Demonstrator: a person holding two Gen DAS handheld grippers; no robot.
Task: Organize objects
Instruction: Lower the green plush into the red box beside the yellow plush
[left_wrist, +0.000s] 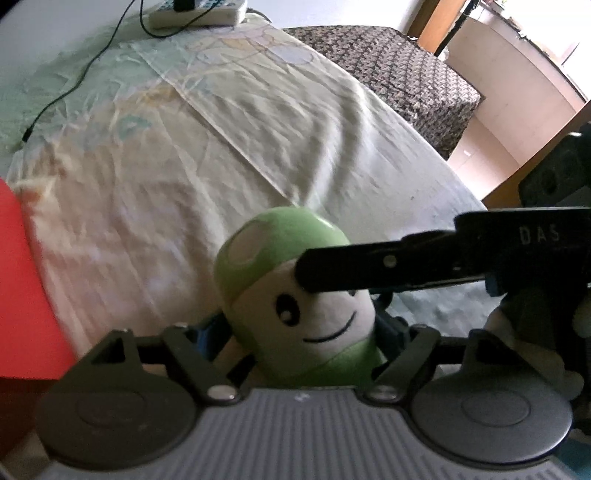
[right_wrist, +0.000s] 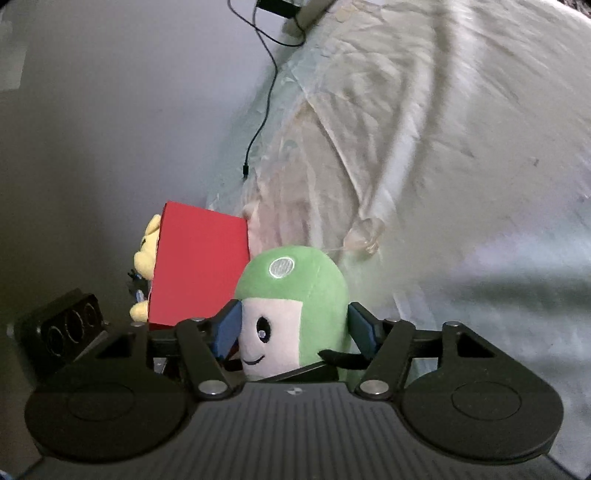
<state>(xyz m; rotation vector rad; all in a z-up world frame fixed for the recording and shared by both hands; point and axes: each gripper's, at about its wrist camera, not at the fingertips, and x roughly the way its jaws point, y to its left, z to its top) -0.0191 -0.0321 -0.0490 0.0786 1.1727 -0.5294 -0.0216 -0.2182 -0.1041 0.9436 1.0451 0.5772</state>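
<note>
Holding the green plush (right_wrist: 295, 306) in both claws over the bed (left_wrist: 295, 140), you were mid-carry toward the red box (right_wrist: 199, 266).

Your right claw (right_wrist: 293, 328) was clamped on the plush, its blue pads (right_wrist: 227, 330) pressed to each side of the body; your left claw (left_wrist: 301, 343) had the toy between its jaws too, though I could not tell whether it was truly gripping. The right claw's finger crossed in front of the plush's face in the left view. By my reading, the next move called for 1 claw to let go and the other to swing it over the box. A yellow plush (right_wrist: 147, 251) sat behind the box, and a black cable (right_wrist: 258, 122) trailed across the sheet, well apart from your path.
</note>
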